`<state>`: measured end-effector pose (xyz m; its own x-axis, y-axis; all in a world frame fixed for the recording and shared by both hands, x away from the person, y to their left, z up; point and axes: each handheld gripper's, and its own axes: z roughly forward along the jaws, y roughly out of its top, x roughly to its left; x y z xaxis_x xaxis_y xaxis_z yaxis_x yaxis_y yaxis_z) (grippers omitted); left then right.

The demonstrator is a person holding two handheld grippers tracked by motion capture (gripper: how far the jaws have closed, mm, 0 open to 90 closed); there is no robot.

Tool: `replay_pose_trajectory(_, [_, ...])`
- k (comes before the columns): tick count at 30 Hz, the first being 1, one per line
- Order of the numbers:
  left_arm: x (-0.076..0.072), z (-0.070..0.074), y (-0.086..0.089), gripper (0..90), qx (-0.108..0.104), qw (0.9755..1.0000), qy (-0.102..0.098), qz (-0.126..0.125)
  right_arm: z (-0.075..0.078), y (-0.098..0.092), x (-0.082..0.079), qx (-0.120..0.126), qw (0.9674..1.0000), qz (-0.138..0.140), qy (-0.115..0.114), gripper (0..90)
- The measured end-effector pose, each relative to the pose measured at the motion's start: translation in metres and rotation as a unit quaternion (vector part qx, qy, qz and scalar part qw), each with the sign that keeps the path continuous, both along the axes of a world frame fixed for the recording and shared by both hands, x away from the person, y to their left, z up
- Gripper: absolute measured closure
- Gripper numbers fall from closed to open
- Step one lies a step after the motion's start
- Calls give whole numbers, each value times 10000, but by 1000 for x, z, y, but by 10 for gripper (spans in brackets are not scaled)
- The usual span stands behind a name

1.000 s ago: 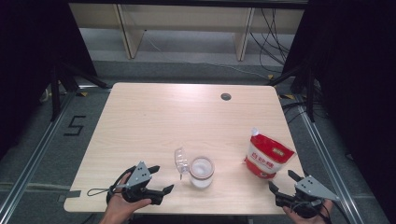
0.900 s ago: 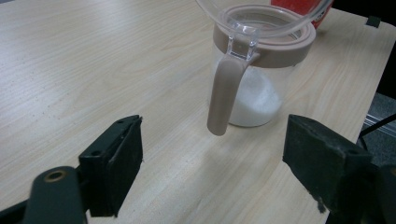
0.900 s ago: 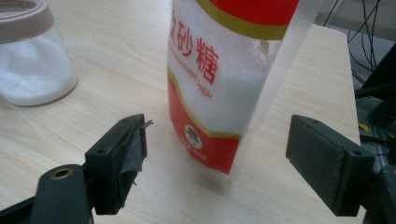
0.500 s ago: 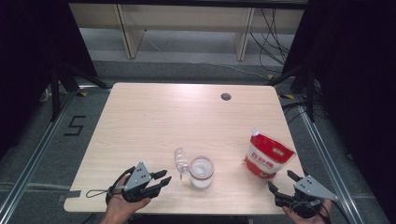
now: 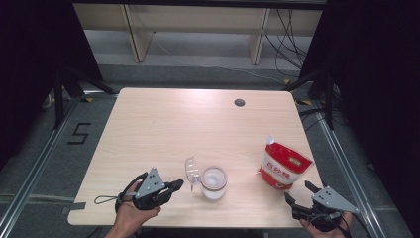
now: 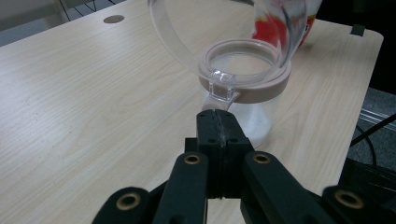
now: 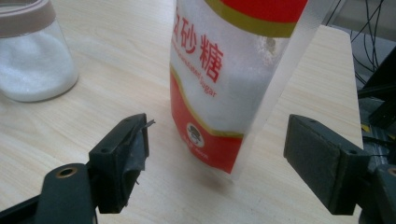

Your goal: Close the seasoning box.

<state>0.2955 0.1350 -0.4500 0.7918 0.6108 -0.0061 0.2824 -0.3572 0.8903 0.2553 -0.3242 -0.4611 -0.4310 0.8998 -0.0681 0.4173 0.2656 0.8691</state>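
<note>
One jar (image 5: 214,182) and one sugar bag (image 5: 283,167) are standing on the bench (image 5: 163,129). The jar is sitting near the 6 o'clock edge, clear glass with a tan collar, its clear lid (image 5: 191,170) tipping open. The left tongs (image 5: 179,185) have just been closing and are pressed together, empty, just beside the jar's lid latch at its 9 o'clock. The right tongs (image 5: 298,193) are spreading wide at 5 o'clock, the bag just ahead of them.
</note>
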Motion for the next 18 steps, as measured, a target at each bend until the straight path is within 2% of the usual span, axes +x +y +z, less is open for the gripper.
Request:
replay_pose_trajectory(1, [1, 1, 0, 890, 83, 9999, -81, -69, 0, -1, 1, -22, 10000, 70, -36, 238])
replay_pose_trajectory(2, [0, 2, -3, 890, 6, 10000, -43, -58, 0, -1, 1, -40, 9999, 83, -53, 239])
replay_pose_trajectory(5, [3, 5, -6, 890, 76, 9997, -161, -161, 0, -1, 0, -23, 10000, 14, -15, 238])
replay_pose_trajectory(6, [2, 5, -8, 889, -1, 9999, -63, -80, 0, -2, 1, -38, 10000, 57, -36, 238])
replay_pose_trajectory(15, [5, 6, -15, 888, -2, 9998, -77, -169, 0, -1, 1, -54, 9999, 116, -3, 238])
replay_pose_trajectory(17, [5, 7, -17, 886, 43, 9996, -148, -229, 0, 0, 0, -47, 10000, 64, 14, 238])
replay_pose_trajectory(18, [5, 6, -18, 886, 5, 9998, -97, -200, 0, 0, 0, -76, 9999, 77, 6, 238])
